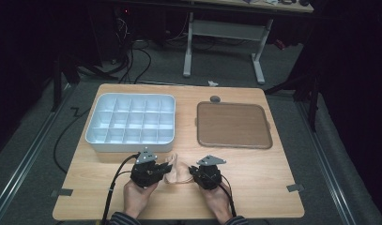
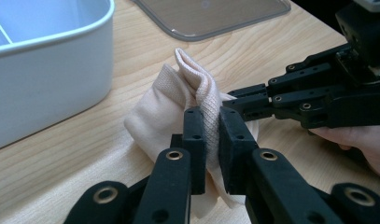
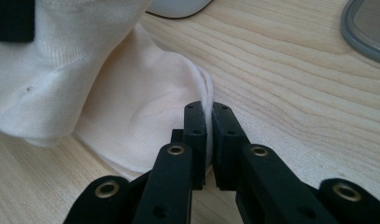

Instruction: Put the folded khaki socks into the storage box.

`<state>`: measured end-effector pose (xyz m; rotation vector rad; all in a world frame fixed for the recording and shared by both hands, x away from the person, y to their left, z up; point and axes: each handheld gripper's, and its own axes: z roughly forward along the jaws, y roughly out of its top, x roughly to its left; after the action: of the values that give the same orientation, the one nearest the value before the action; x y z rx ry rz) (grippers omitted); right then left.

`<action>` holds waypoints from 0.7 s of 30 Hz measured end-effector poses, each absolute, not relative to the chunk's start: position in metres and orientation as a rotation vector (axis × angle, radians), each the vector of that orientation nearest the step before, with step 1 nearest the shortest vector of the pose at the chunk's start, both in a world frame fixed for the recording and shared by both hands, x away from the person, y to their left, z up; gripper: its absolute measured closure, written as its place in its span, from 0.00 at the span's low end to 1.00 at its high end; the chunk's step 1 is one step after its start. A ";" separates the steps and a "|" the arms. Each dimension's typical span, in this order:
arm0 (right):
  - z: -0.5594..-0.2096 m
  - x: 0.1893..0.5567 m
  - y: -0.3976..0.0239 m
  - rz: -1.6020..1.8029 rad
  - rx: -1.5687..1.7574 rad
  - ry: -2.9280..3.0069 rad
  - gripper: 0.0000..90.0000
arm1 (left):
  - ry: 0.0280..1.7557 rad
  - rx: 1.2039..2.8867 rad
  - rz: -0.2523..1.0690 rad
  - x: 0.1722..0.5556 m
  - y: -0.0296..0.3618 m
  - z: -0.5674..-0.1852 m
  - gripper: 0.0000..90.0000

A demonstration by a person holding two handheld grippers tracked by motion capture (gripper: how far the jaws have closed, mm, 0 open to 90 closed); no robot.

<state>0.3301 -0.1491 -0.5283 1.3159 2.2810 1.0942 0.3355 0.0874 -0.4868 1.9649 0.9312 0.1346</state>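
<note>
One cream sock (image 1: 175,171) lies on the table (image 1: 254,178) between two grippers; the left gripper (image 2: 212,133) clamps its raised fold, the right gripper (image 3: 209,122) pinches its edge. One white divided box (image 1: 130,123) and one lid (image 1: 233,124) sit beyond.

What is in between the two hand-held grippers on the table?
A pale cloth lies between the left hand-held gripper and the right hand-held gripper, each pinching one side of it, as the high view shows.

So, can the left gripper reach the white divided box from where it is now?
Probably yes: the white box sits just beyond the left gripper with bare table between, but its jaws are shut on the cloth.
</note>
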 end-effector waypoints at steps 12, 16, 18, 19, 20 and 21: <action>-0.529 0.330 -0.148 1.093 1.317 2.285 0.95 | 0.933 2.011 0.164 0.336 0.080 -0.492 0.91; -0.528 0.330 -0.149 1.087 1.318 2.288 0.95 | 0.955 2.004 0.160 0.336 0.082 -0.497 0.91; -0.529 0.331 -0.149 1.087 1.318 2.288 0.95 | 0.952 2.009 0.157 0.335 0.080 -0.497 0.91; -0.529 0.331 -0.148 1.089 1.319 2.287 0.95 | 0.952 2.009 0.156 0.335 0.079 -0.497 0.91; -0.529 0.331 -0.148 1.088 1.322 2.287 0.95 | 0.951 2.012 0.157 0.335 0.078 -0.497 0.91; -0.529 0.331 -0.148 1.089 1.324 2.286 0.95 | 0.945 2.020 0.159 0.335 0.076 -0.497 0.91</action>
<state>0.3307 -0.1480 -0.5288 1.3238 2.2862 1.0889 0.3352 0.0764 -0.4971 2.0195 0.9453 0.1590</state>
